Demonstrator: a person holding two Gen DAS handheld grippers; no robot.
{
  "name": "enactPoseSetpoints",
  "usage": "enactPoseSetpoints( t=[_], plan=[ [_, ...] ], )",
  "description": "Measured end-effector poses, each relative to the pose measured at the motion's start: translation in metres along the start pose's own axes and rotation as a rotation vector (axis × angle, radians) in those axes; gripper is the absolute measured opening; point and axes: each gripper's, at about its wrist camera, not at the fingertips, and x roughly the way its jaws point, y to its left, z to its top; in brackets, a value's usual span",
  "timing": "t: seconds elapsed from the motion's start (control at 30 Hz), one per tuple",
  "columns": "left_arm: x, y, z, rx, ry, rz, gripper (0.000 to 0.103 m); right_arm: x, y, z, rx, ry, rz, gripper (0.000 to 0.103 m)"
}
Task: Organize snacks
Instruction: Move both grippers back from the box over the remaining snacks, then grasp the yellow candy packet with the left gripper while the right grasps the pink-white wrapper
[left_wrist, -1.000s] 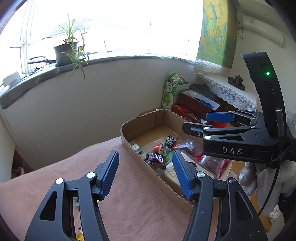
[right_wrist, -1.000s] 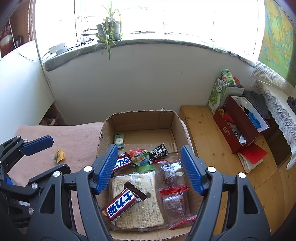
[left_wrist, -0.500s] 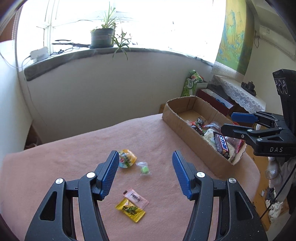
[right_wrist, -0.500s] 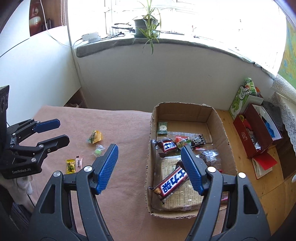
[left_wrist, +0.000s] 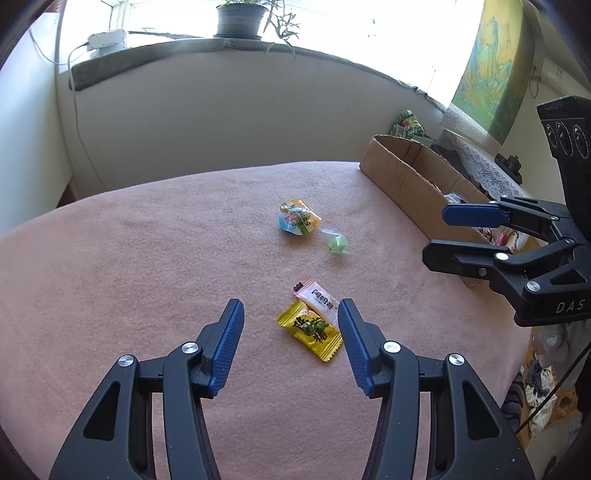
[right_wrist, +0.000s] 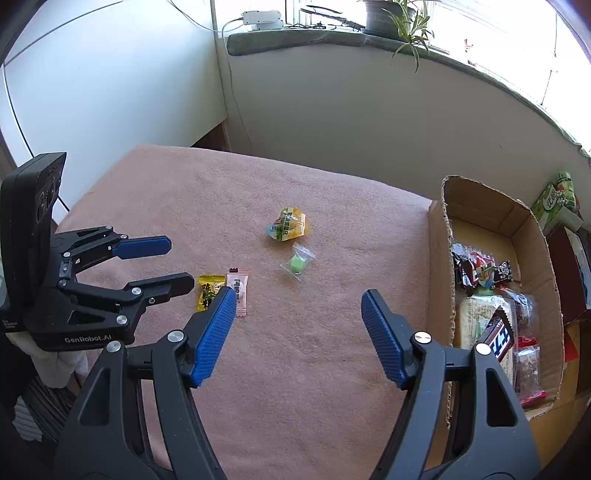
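Observation:
Several small snacks lie on the pink cloth: a yellow packet (left_wrist: 309, 329) (right_wrist: 208, 291), a pink sachet (left_wrist: 317, 297) (right_wrist: 238, 291), a yellow-blue packet (left_wrist: 297, 222) (right_wrist: 289, 224) and a green candy in clear wrap (left_wrist: 337, 243) (right_wrist: 297, 263). My left gripper (left_wrist: 291, 310) (right_wrist: 179, 264) is open and empty, just above the yellow packet. My right gripper (right_wrist: 298, 303) (left_wrist: 437, 234) is open and empty over the cloth, between the loose snacks and the cardboard box (right_wrist: 439, 236) (left_wrist: 399, 173), which holds several snacks.
A wall and window sill with a potted plant (left_wrist: 240, 16) stand behind the table. A red box (right_wrist: 565, 258) and a green carton (right_wrist: 556, 201) sit to the right past the cardboard box. The table edge drops off at the right (left_wrist: 517, 354).
Both grippers have swung left, away from the cardboard box and over the loose snacks. The left gripper has come down close to the yellow packet. Both stay open.

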Motion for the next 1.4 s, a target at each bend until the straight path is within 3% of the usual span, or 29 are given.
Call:
enactPoseSetpoints(
  t=[0.13,0.4,0.6,1.2,1.4],
  plan=[
    [0.007,-0.009,-0.006,0.020,0.026,-0.013,0.046,0.022,0.002,-0.002,0.016,0.051,0.065,0.073],
    [0.024,-0.017,-0.006,0.039,0.055,0.001,0.045,0.061,0.011,0.000,0.038,0.139,0.155,0.049],
    [0.035,-0.015,-0.008,0.047,0.077,0.035,0.039,0.081,0.015,0.007,0.054,0.182,0.199,0.039],
    [0.022,0.012,-0.012,0.041,0.062,0.078,0.025,0.109,0.042,0.014,-0.010,0.206,0.168,0.037],
    [0.018,0.016,-0.013,0.030,0.061,0.065,0.025,0.114,0.050,0.016,-0.059,0.208,0.110,0.020]
  ],
)
